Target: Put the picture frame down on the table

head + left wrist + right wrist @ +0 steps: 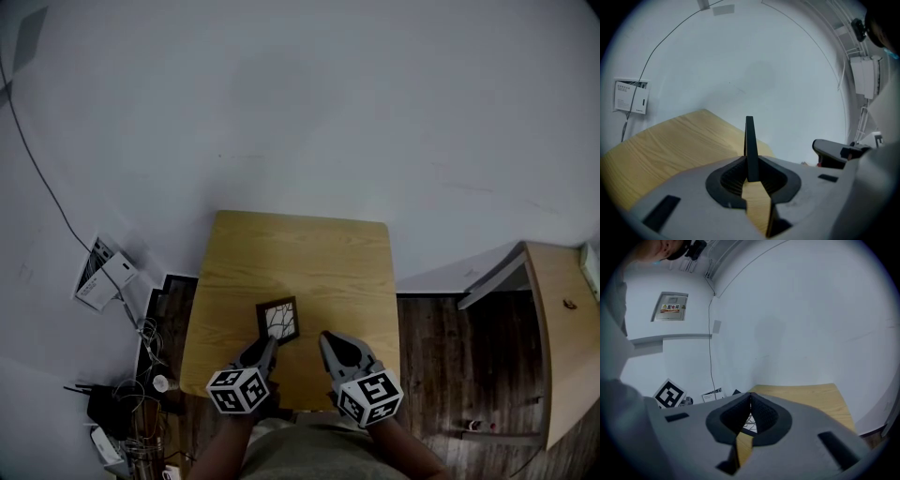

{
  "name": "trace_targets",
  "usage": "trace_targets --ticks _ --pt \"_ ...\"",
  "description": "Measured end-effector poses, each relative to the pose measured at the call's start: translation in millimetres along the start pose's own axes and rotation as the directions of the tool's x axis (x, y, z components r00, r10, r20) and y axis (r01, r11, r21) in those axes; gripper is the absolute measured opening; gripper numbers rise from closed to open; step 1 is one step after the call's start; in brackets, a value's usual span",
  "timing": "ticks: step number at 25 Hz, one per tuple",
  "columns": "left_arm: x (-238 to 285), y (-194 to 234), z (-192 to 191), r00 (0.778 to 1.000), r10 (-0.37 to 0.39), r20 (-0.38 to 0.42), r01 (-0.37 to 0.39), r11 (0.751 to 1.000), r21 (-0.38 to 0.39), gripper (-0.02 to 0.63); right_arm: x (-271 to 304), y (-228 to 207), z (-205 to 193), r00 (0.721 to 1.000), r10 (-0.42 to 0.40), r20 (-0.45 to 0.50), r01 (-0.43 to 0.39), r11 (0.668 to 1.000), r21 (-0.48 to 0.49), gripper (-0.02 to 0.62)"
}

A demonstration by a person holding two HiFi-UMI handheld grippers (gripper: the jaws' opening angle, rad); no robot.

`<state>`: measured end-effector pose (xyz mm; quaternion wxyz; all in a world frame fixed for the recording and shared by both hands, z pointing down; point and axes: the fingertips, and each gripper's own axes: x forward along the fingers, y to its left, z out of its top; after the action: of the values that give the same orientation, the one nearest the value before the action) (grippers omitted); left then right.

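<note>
A small dark picture frame [278,320] with a white, line-patterned picture is over the near part of the wooden table [309,253], face up toward the head camera. My left gripper [269,344] is shut on the frame's near edge. In the left gripper view the frame [749,140] shows edge-on as a thin dark slab rising between the jaws of the left gripper [749,164]. Whether it touches the table I cannot tell. My right gripper [326,337] is just to the frame's right, shut and empty. In its own view the right gripper [750,395] shows a sliver of the picture [750,422] behind its jaws.
A white wall stands behind the table. A wall box [103,272] and tangled cables and gear [131,403] lie to the left on the dark floor. A second wooden surface [560,347] stands at the right. The table's far half [300,239] bears nothing.
</note>
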<state>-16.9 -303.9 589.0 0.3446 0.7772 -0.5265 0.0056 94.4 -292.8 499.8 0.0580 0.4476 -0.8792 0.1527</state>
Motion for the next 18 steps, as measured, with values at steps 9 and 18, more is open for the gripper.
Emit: trace_targets --ticks 9,18 --pt "11 24 -4 0.995 0.087 -0.053 -0.084 0.996 0.041 0.066 10 -1 -3 1.0 0.02 -0.014 -0.02 1.0 -0.012 0.0" --pt "14 44 -8 0.978 0.198 -0.061 -0.192 0.977 0.089 0.084 13 -3 -4 0.999 0.026 -0.022 -0.026 1.0 -0.009 0.0"
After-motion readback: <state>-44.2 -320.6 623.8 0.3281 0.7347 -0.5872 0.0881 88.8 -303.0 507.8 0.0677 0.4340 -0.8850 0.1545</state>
